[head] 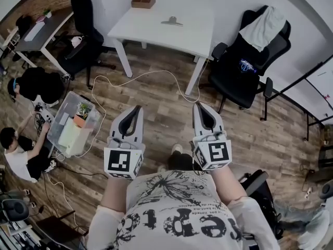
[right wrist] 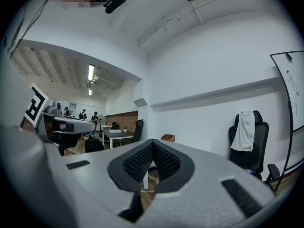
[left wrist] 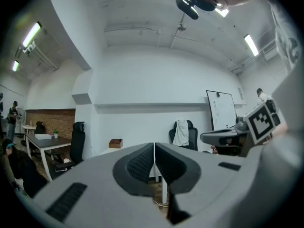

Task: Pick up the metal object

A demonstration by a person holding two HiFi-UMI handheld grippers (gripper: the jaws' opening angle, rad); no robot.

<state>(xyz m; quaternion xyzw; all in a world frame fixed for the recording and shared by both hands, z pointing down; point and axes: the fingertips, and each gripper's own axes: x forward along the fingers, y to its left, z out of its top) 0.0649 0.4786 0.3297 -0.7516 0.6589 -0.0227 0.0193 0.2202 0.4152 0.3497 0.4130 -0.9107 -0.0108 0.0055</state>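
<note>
The metal object point(head: 171, 21), a small grey clip-like piece, lies on the white table point(head: 156, 33) across the room. My left gripper point(head: 138, 108) and right gripper point(head: 198, 105) are held side by side in front of my chest, well short of the table, both pointing toward it. Both are shut with nothing between the jaws. In the left gripper view the jaw tips point(left wrist: 154, 146) meet, and the right gripper's marker cube point(left wrist: 263, 120) shows at the right. In the right gripper view the tips point(right wrist: 152, 142) also meet.
A wooden box point(head: 143, 0) sits at the table's far edge. A black office chair with a white garment point(head: 250, 56) stands right of the table, another black chair point(head: 83, 30) left. A white cable point(head: 140, 79) snakes over the wooden floor. A clear plastic bin point(head: 73, 123) and seated people are at the left.
</note>
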